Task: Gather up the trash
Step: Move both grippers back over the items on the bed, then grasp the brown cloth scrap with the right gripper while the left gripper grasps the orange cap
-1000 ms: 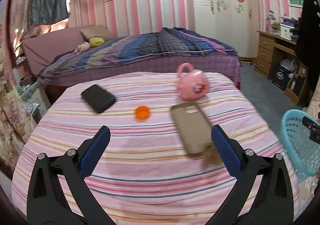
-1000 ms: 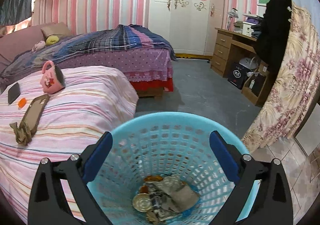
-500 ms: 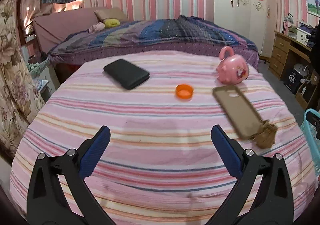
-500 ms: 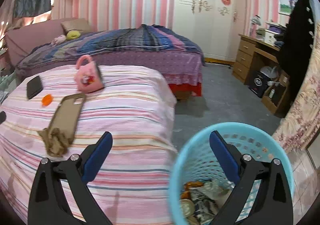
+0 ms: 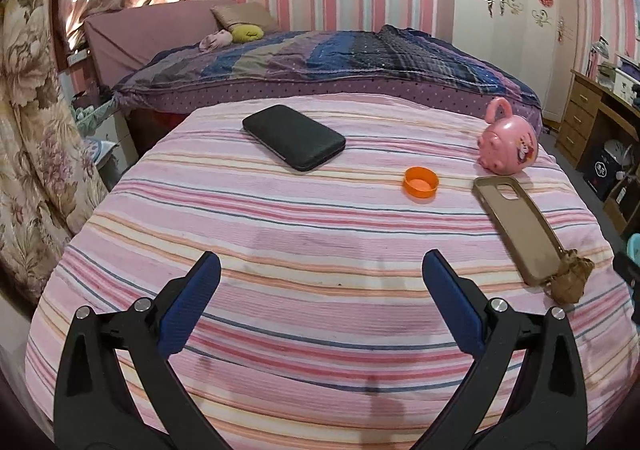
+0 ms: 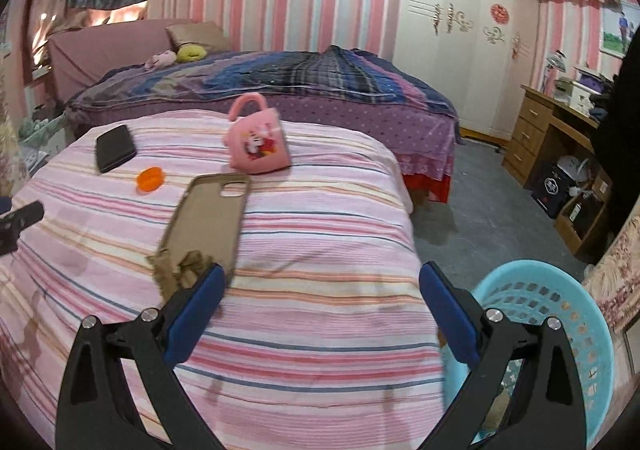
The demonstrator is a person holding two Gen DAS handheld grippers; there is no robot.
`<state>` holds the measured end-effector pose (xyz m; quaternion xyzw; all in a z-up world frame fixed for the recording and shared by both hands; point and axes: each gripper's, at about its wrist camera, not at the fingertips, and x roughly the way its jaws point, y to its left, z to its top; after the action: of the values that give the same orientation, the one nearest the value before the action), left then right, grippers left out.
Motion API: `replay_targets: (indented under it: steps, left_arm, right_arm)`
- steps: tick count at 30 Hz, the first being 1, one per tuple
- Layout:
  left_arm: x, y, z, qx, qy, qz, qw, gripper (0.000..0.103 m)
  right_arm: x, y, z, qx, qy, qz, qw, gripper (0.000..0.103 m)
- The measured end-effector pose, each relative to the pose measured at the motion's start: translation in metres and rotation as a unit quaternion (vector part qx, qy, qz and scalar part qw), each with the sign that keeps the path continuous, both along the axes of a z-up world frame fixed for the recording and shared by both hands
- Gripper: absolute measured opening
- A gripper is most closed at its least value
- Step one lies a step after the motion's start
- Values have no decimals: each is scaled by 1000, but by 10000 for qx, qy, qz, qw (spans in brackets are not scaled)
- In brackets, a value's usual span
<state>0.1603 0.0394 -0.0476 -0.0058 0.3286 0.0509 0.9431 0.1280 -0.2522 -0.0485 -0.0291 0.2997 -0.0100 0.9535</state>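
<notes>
The crumpled brown scrap (image 6: 180, 268), most likely the next piece of trash, lies on the striped bedcover (image 6: 320, 250) just ahead of the right gripper (image 6: 320, 308) and off its left fingertip, touching the near end of the tan phone case (image 6: 208, 218); from the left gripper (image 5: 320, 292) it sits well off to the right (image 5: 570, 280), near the cover's right edge. Both claws are spread wide with nothing between their blue pads. To do this step well, I would slide the right claw left until the scrap is centred between the pads, come down from above, and close on the wad alone, keeping the left pad clear of the case so it is not dragged along. The cloth is soft and may bunch, so a light press before closing seems wise. The orange cap (image 6: 150, 179) lies further ahead and to the left, between the black phone (image 6: 115, 148) and the pink mug (image 6: 258, 148), and looks like the following pickup. For room: the bed's right edge drops away just right of the claw, and the blue basket (image 6: 560, 330) stands there on the floor, beside the right finger, so the carry is short and unobstructed. The left gripper's tip shows at the far left, well apart from the scrap
</notes>
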Motion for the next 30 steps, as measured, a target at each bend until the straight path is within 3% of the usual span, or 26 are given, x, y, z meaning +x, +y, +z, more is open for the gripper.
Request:
replay_targets:
  steps: [9, 16, 22, 24, 28, 30]
  left_arm:
    - [3, 11, -2, -133, 92, 162, 9997, 98]
    - [9, 14, -7, -200, 190, 230, 9994, 98]
    - [11, 5, -11, -120, 236, 181, 9995, 98]
    - [12, 0, -13, -103, 260, 127, 9995, 98]
    - [13, -12, -17, -50, 328, -6, 9995, 98]
    - [13, -18, -17, -23, 340, -84, 9994, 98]
  right_arm:
    - [15, 40, -9, -329, 235, 601, 9974, 95]
    - [26, 49, -18, -1, 593, 775, 9952, 94]
    - [26, 49, -22, 235, 725, 991, 9922, 67]
    - [29, 51, -24, 200, 724, 1082, 9913, 53]
    - [30, 50, -21, 152, 577, 1149, 9916, 40]
    - [31, 49, -22, 175, 542, 1133, 9919, 29]
